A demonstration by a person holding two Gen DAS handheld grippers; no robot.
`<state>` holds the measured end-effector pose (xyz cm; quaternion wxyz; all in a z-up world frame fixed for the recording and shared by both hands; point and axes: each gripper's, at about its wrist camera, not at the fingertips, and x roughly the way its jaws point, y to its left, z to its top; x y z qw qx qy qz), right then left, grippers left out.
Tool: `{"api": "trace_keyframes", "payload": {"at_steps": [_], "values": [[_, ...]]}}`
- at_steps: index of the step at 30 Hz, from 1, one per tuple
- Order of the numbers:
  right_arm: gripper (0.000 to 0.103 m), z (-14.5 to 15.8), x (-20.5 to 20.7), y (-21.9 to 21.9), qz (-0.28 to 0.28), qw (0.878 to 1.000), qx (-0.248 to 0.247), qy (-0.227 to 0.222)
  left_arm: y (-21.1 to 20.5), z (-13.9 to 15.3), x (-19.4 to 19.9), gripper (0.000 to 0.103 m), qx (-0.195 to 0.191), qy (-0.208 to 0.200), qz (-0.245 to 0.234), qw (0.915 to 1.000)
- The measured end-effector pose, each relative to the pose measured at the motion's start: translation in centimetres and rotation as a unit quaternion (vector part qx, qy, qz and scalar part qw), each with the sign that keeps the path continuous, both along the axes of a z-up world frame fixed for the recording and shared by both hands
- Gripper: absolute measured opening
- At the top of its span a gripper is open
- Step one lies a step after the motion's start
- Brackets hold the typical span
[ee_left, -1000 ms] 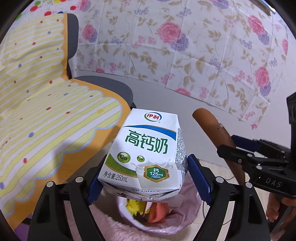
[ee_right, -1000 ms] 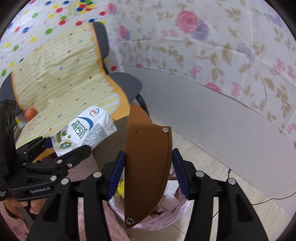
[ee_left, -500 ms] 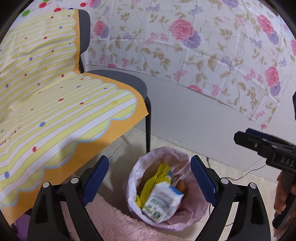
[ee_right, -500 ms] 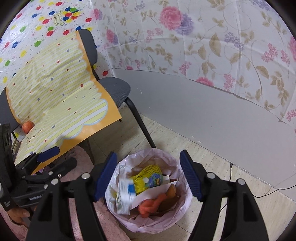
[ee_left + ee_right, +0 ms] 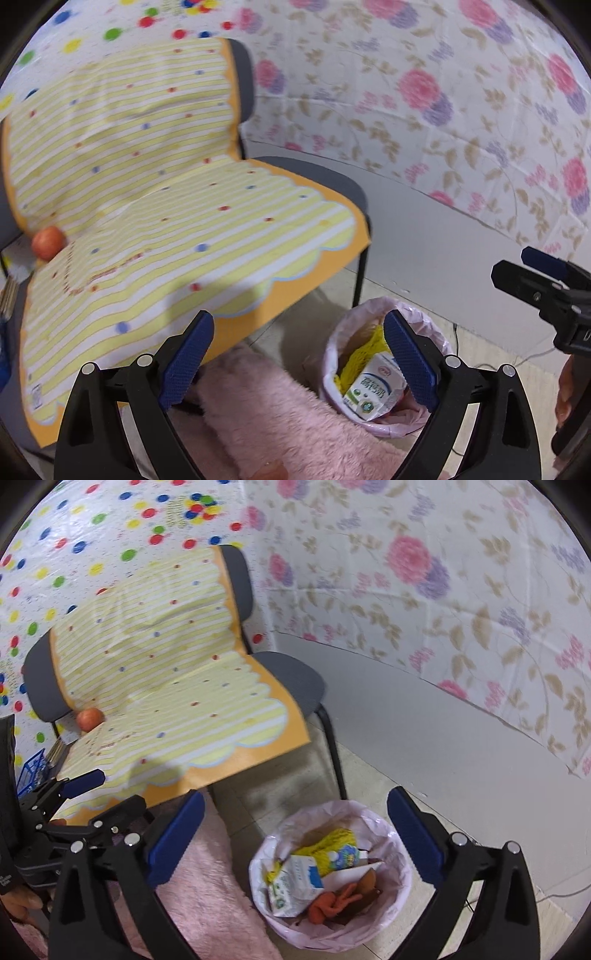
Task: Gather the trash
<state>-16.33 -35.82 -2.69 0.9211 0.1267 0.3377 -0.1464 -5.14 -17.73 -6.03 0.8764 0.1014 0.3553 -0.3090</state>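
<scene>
A trash bin lined with a pink bag (image 5: 391, 919) stands on the floor beside the chair; it also shows in the left wrist view (image 5: 436, 328). Inside it lie a white milk carton (image 5: 291, 886) (image 5: 371, 389), a yellow net (image 5: 334, 843), an orange peel (image 5: 332, 901) and a brown piece (image 5: 367, 882). My left gripper (image 5: 297, 360) is open and empty, above and left of the bin. My right gripper (image 5: 291, 840) is open and empty above the bin.
A grey chair (image 5: 295, 672) carries a yellow striped sheet (image 5: 166, 686) with an orange fruit (image 5: 89, 719) on it. A pink fluffy rug (image 5: 280, 417) lies by the bin. A blue basket (image 5: 31, 768) sits at far left. Floral covering lines the wall (image 5: 443, 590).
Both grippers opened and dropped the milk carton and the brown piece into the bin. Both have since drawn back and swung left, showing more of the chair.
</scene>
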Motion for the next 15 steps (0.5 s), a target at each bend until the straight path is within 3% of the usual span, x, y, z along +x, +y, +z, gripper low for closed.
{"api": "trace_keyframes", "payload": {"at_steps": [5, 8, 15], "values": [[0.097, 0.6, 2.7, 2.7, 0.056, 0.998, 0.016, 0.013, 3.8, 1.2, 0.9, 0.097, 0.003, 0.003, 0.035, 0.9994], [0.097, 1.5, 4.0, 4.5, 0.076, 0.997, 0.005, 0.002, 5.7, 1.9, 1.0, 0.097, 0.015, -0.017, 0.065, 0.9977], [0.097, 4.5, 7.5, 9.0, 0.139, 0.99, -0.018, -0.017, 11.3, 3.9, 1.7, 0.097, 0.026, -0.033, 0.163, 0.9857]]}}
